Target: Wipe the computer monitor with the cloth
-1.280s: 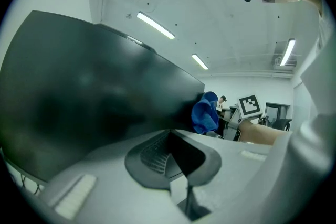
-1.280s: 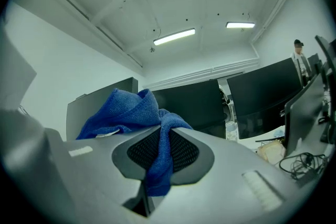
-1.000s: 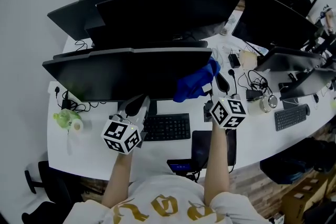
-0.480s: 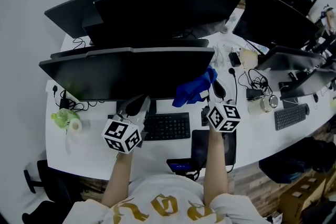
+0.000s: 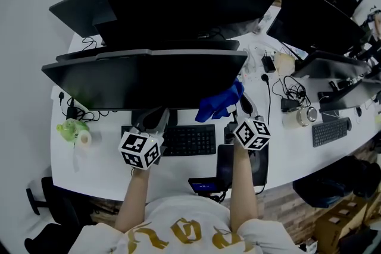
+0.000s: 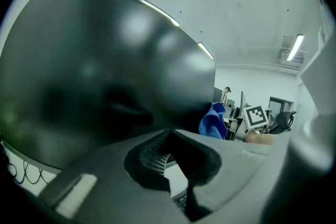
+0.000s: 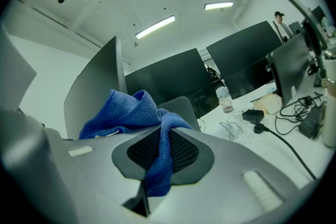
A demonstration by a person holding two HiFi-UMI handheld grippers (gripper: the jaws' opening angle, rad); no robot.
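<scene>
The nearest black monitor point(image 5: 143, 77) spans the desk in the head view, and its dark screen point(image 6: 105, 71) fills the left gripper view. A blue cloth point(image 5: 221, 102) hangs against the monitor's lower right corner, and my right gripper point(image 5: 239, 107) is shut on it. In the right gripper view the cloth point(image 7: 131, 113) is bunched over the jaws, with a fold pinched between them at the right gripper point(image 7: 163, 131). My left gripper point(image 5: 153, 121) sits low in front of the screen's middle, above the keyboard. Nothing is held in the left gripper point(image 6: 170, 134). The cloth point(image 6: 212, 120) shows beyond it at the right.
A black keyboard point(image 5: 189, 141) lies under the monitor and a dark pad point(image 5: 229, 166) sits near the desk's front edge. More monitors point(image 5: 190, 6) stand behind and at the right. Cables and small items point(image 5: 286, 98) clutter the right side. A green object point(image 5: 71, 129) rests at the left.
My right gripper has drawn the cloth slightly down and toward me along the monitor's right end. The left gripper has barely moved.
</scene>
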